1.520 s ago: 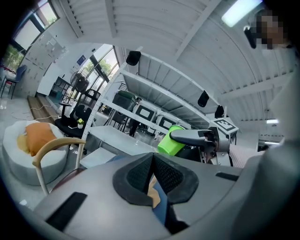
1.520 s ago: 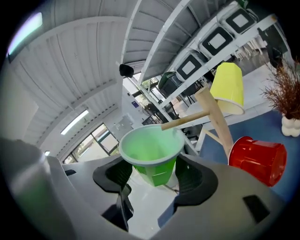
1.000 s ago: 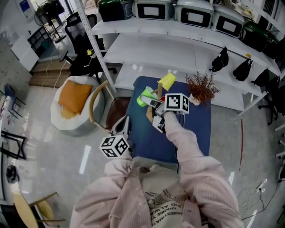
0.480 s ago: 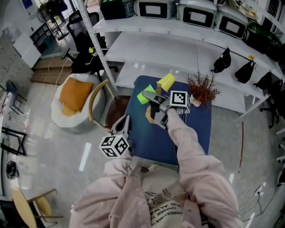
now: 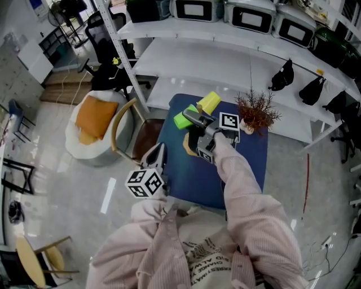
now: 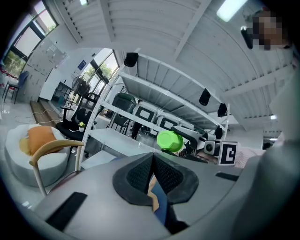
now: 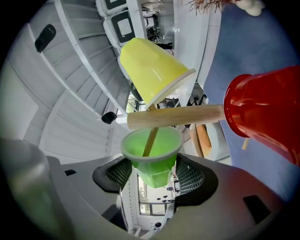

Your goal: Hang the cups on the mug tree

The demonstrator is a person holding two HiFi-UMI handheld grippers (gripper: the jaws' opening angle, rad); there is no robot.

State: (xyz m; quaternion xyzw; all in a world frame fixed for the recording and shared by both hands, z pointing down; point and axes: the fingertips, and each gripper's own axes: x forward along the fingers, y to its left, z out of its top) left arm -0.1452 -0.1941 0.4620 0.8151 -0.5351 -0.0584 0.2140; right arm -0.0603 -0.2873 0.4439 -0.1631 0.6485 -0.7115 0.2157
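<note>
Three cups: the right gripper (image 7: 152,177) has its jaws clamped on the green cup (image 7: 151,157), with the yellow cup (image 7: 152,70) at twelve o'clock and the red cup (image 7: 267,117) at three. The left gripper (image 6: 153,176) has its jaws pressed together, empty.

A lab or workroom: white shelving (image 5: 192,56) holding microwave ovens (image 5: 251,17).

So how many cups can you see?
3. The yellow cup and the red cup are on the mug tree; the green cup is in the right gripper. Others may be hidden.

Pale pink ribbed sleeves (image 5: 243,183), printed beige top (image 5: 210,255).
</note>
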